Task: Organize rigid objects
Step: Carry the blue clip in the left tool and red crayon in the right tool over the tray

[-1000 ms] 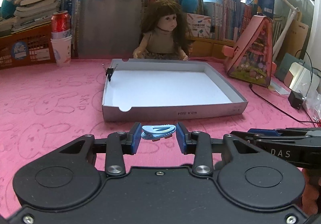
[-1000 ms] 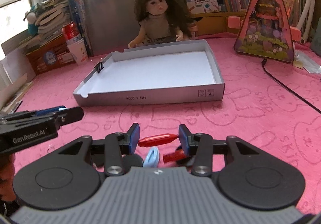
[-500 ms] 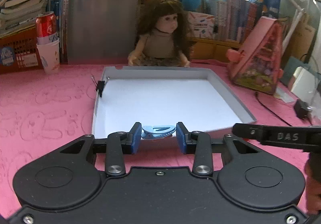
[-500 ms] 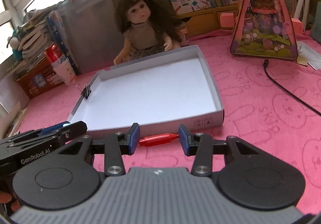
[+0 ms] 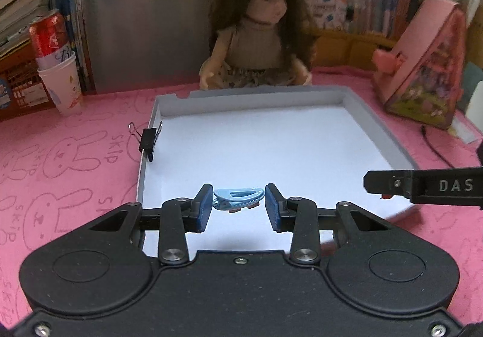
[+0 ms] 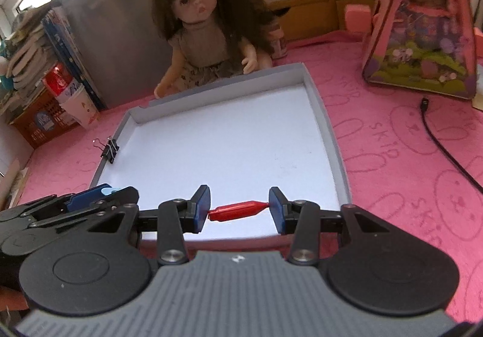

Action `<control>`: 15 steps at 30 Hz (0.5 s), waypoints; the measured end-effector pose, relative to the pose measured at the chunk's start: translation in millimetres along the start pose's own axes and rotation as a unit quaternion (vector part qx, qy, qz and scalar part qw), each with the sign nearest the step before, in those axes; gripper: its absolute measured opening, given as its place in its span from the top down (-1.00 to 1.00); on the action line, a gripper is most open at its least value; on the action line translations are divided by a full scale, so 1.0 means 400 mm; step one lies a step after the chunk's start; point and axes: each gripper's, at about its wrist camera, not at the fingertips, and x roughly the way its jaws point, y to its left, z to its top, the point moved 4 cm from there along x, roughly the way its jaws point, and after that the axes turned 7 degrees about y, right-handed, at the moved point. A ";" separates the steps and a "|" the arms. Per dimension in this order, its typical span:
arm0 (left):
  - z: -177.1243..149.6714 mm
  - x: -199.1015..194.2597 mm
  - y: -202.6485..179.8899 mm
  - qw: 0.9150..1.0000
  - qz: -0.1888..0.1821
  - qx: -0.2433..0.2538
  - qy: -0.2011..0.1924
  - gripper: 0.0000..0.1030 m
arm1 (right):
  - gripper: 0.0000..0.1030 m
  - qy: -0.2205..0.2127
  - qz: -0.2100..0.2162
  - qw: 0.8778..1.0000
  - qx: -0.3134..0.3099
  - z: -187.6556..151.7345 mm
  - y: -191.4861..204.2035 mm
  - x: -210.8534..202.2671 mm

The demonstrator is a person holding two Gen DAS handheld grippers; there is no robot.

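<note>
— What is the left gripper point(image 5: 238, 203) carrying?

— A light blue hair clip point(image 5: 238, 200), lying crosswise between the two blue pads. Both pads press on its ends, so the jaws are clamped on it, only a little way apart. The clip hangs above the white floor of the grey tray point(image 5: 389, 137), near the tray's front edge.

— And the right gripper point(image 6: 239, 207)?

— It grips a red clip point(image 6: 238, 210), also crosswise: the blunt end sits against the left pad, the narrow tip against the right pad. Those jaws stand somewhat wider than the left pair, and they too are closed on their load. This clip is over the tray's front part, towards its right wall.

— Do the two tools touch?

— They are side by side over the front rim; whether they touch I cannot tell.

— Anything in the tray itself?

— Its floor is bare white. A black binder clip point(image 5: 148, 140) is clipped upright on the left wall. A doll point(image 6: 205, 44) sits just behind the far wall, on the pink cloth point(image 6: 407, 155).
</note>
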 end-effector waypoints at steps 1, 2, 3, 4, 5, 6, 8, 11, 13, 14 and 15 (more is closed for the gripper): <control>0.009 0.011 0.001 1.000 0.001 -0.001 0.006 0.32 | 0.08 0.005 -0.003 1.000 0.000 0.011 0.001 0.008; 0.018 0.023 0.000 1.000 -0.001 -0.001 0.011 0.32 | 0.08 0.009 -0.005 1.000 -0.002 0.020 0.002 0.014; 0.027 0.034 0.000 1.000 0.000 -0.001 0.016 0.31 | 0.08 0.011 -0.008 1.000 -0.003 0.031 0.004 0.019; 0.032 0.044 0.001 1.000 0.001 -0.003 0.021 0.31 | 0.08 0.012 -0.014 1.000 -0.006 0.040 0.006 0.023; 0.036 0.055 0.003 1.000 0.002 -0.006 0.027 0.32 | 0.08 0.014 -0.018 1.000 -0.011 0.047 0.008 0.027; 0.037 0.062 0.006 0.999 0.002 -0.011 0.031 0.32 | 0.08 0.015 -0.023 1.000 -0.015 0.053 0.011 0.032; 0.038 0.077 0.008 0.999 0.002 -0.013 0.039 0.31 | 0.08 0.020 -0.027 0.999 -0.018 0.063 0.013 0.041; 0.032 0.090 0.010 0.999 0.005 -0.012 0.044 0.31 | 0.08 0.026 -0.026 0.999 -0.017 0.072 0.013 0.054; 0.029 0.097 0.009 0.999 0.006 -0.013 0.048 0.31 | 0.08 0.029 -0.027 0.999 -0.015 0.075 0.011 0.064; 0.027 0.100 0.009 0.999 0.006 -0.014 0.050 0.31 | 0.08 0.030 -0.027 0.999 -0.014 0.076 0.009 0.069; 0.026 0.103 0.009 0.999 0.007 -0.014 0.051 0.31 | 0.08 0.033 -0.027 0.999 -0.012 0.076 0.007 0.075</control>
